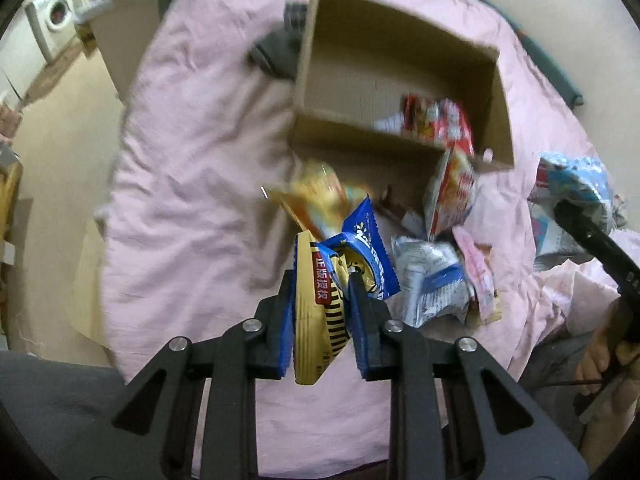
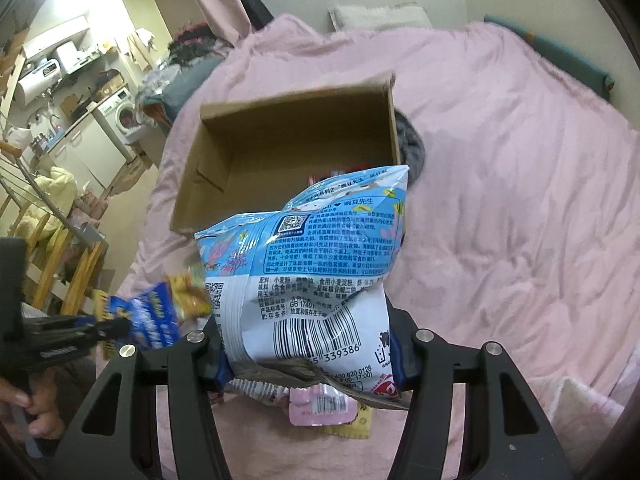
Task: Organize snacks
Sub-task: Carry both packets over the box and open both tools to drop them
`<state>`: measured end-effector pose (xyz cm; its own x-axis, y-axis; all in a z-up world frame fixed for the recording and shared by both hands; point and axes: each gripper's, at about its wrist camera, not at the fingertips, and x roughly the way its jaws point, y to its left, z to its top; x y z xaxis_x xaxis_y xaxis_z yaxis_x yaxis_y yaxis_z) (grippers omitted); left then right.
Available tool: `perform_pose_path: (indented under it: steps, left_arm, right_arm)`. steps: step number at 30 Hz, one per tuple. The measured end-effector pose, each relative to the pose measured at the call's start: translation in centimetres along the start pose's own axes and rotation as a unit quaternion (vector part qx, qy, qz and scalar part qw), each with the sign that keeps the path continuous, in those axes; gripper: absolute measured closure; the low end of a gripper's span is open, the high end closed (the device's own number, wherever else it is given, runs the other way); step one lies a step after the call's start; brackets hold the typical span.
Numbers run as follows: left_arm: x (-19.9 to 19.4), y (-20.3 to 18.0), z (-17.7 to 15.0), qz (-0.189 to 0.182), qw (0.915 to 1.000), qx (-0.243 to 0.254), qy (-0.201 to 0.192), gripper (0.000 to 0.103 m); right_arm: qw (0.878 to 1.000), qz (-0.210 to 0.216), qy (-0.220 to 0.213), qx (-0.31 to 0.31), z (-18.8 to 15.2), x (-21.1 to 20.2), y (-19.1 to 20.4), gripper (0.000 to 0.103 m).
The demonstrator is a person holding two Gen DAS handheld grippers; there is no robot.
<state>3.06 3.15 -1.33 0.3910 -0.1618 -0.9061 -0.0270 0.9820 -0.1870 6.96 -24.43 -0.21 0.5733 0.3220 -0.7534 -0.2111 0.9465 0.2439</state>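
Note:
My left gripper [image 1: 322, 300] is shut on a small bunch of snack packets held above the bed: a gold one with a barcode [image 1: 320, 332] and a blue one [image 1: 368, 248]. A blurred yellow packet [image 1: 316, 200] hangs with them. My right gripper [image 2: 308, 344] is shut on a puffy light-blue chip bag [image 2: 320, 240]. Ahead stands an open cardboard box [image 1: 400, 60] [image 2: 288, 128] with red packets [image 1: 436, 120] inside. Loose snacks lie in front of it: a red-and-white bag [image 1: 452, 196], a white-and-blue pack [image 1: 432, 280] and a pink packet [image 1: 480, 276] [image 2: 320, 408].
The pink bedspread [image 1: 192, 168] [image 2: 520, 200] covers the bed. A grey item [image 1: 272, 56] [image 2: 412, 140] lies against the box's far side. Beige floor [image 1: 60, 160] and a washing machine [image 1: 52, 20] lie off the bed's left edge. A hand [image 1: 600, 356] grips the right tool.

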Motion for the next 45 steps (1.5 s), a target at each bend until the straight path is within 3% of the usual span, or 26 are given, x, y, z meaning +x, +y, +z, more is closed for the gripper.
perform_pose_path:
  steps: [6, 12, 26, 30, 35, 45]
  left_arm:
    - [-4.8, 0.0, 2.4, 0.027, 0.9958, 0.005, -0.088, 0.083]
    - [-7.1, -0.9, 5.4, 0.022, 0.9908, 0.009, -0.133, 0.083]
    - [-4.4, -3.7, 12.7, 0.028, 0.9847, 0.045, -0.166, 0.082]
    - [-1.8, -3.9, 14.6, 0.038, 0.9851, 0.05, -0.16, 0.082]
    - [1.6, -3.9, 16.1, 0.051, 0.9865, 0.057, -0.145, 0.082]
    - [6.8, -4.4, 17.0, 0.053, 0.9902, 0.068, -0.11, 0.082]
  right_arm:
    - [0.997, -0.031, -0.065, -0.033, 1.9, -2.9, 1.3, 0.044]
    - [0.995, -0.035, -0.088, -0.045, 4.0, -3.7, 1.9, 0.044]
    - [0.99, -0.05, -0.11, -0.075, 10.7, -0.4, 3.5, 0.044]
    - [0.991, -0.044, -0.096, -0.076, 12.6, 2.4, 3.6, 0.044]
    - [0.997, -0.042, -0.028, -0.063, 14.7, 8.0, 3.0, 0.044]
    - [0.991, -0.069, 0.075, -0.09, 13.6, 17.1, 3.4, 0.044]
